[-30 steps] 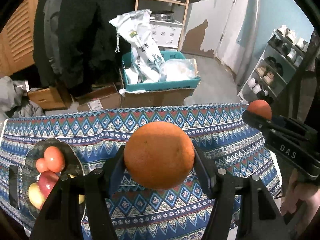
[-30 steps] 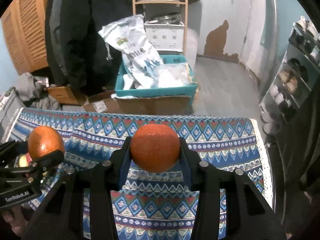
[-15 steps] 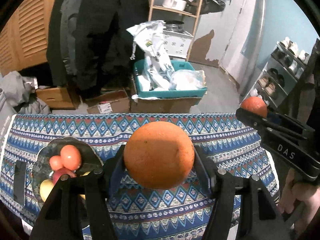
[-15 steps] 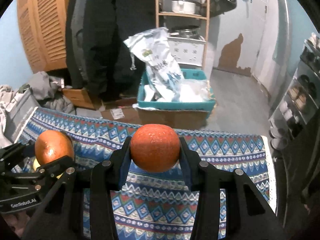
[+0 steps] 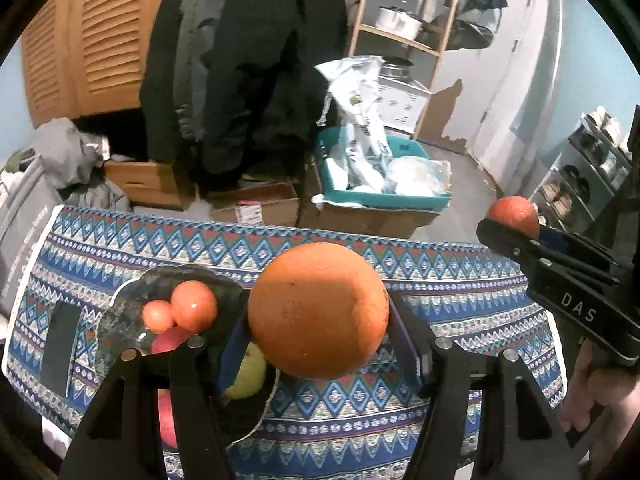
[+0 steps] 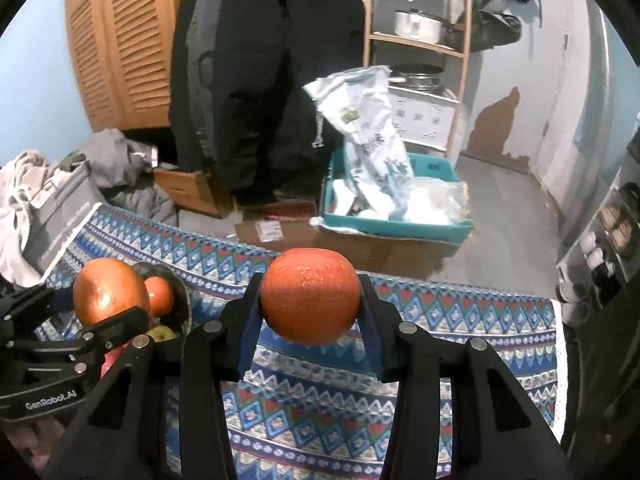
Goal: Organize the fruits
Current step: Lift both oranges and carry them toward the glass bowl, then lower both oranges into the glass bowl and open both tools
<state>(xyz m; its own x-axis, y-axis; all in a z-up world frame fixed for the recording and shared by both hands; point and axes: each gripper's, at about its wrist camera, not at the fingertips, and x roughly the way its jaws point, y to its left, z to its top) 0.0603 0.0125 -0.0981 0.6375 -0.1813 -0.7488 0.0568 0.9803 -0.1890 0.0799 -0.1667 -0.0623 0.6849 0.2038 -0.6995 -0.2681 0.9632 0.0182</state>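
Since a second ago: both grippers travelled left, bowl (image 5: 120, 312) of fruit now just beside left gripper (image 5: 318, 320).
Left gripper: clamped across large orange (image 5: 318, 310), above tablecloth (image 5: 460, 300).
Right gripper (image 6: 310, 306): clamped on smaller orange (image 6: 310, 300).
Handling, judged: firm, round, dimpled rind, moderately heavy; may roll; hold across widest middle.
Writing: "DAS", "GenRobot.AI" on gripper bodies.
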